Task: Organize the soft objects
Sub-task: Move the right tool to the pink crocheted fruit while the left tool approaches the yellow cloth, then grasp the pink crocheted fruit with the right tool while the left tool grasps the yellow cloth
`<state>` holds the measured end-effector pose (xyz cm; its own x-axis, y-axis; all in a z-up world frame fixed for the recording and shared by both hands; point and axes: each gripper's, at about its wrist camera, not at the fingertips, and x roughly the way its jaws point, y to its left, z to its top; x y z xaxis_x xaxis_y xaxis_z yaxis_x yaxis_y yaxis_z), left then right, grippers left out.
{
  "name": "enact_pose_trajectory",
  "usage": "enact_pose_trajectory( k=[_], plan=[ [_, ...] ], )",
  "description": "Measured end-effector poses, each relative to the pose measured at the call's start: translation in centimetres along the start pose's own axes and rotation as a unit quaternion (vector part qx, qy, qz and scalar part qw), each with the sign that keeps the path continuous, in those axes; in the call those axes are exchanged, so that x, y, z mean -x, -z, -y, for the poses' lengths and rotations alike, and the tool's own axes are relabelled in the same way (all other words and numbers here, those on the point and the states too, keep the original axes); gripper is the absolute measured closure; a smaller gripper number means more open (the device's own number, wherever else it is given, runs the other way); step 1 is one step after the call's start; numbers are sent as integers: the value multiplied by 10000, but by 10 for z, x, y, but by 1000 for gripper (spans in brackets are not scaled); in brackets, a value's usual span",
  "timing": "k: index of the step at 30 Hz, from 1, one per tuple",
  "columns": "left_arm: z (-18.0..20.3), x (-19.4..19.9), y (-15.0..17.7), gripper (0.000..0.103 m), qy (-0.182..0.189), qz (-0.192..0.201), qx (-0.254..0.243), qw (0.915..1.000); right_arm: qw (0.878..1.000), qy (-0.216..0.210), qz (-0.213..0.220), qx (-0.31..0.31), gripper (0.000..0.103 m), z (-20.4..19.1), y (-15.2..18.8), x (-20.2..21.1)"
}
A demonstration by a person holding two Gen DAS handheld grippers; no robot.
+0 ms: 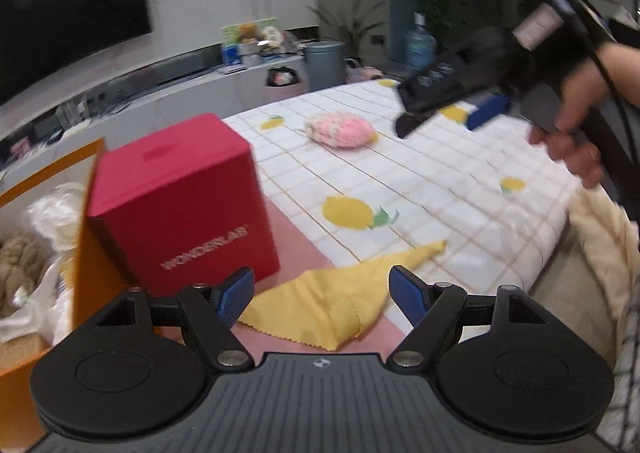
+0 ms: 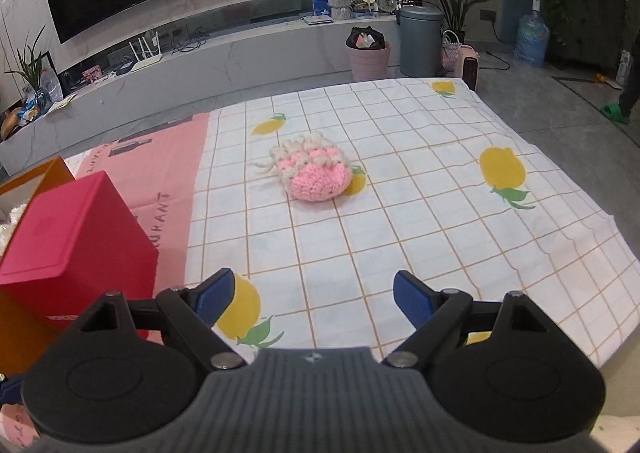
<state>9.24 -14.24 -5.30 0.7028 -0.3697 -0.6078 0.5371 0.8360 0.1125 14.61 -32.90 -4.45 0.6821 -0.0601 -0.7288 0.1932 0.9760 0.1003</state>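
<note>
A pink and cream crocheted pouch [image 2: 314,169] lies in the middle of the lemon-print tablecloth [image 2: 440,213]; it also shows far off as the pouch [image 1: 342,129]. A folded yellow cloth [image 1: 340,301] lies on the table just ahead of my left gripper [image 1: 322,293], which is open with nothing between its fingers. My right gripper [image 2: 312,297] is open too, hovering over the cloth well short of the pouch. In the left wrist view the right gripper [image 1: 448,109] hangs above the table, held by a hand [image 1: 576,133].
A red box [image 1: 176,205] stands beside an orange box [image 1: 44,253] that holds white and beige soft things. A cream fabric [image 1: 604,253] hangs at the table's right edge. Beyond the table are a TV wall, bins [image 2: 420,41] and plants.
</note>
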Motion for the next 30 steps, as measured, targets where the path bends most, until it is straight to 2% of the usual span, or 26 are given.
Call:
enact_pose_trajectory(
  k=[4,12,15,20,24,30],
  plan=[
    [2,-13,6,13,334,-147,-90,9993,9999,38,-58,146,18,-3,6,-16],
    [11,-40,9,13,343,-390,-89,9986,9999,1,-161,39,18,4,7,-53],
    [11,-47,12,13,360,-464,-35,9983,9999,55,-137,-47,11,5,4,-67],
    [7,-50,17,7,437,-359,162,9983,9999,61,153,40,10,-1,-10,-94],
    [4,-51,19,3,482,-269,188,9983,9983,21,469,356,8,-10,-25,-115],
    [5,-51,20,0,454,-163,222,9986,9963,229,419,721,8,-15,-46,-155]
  ],
)
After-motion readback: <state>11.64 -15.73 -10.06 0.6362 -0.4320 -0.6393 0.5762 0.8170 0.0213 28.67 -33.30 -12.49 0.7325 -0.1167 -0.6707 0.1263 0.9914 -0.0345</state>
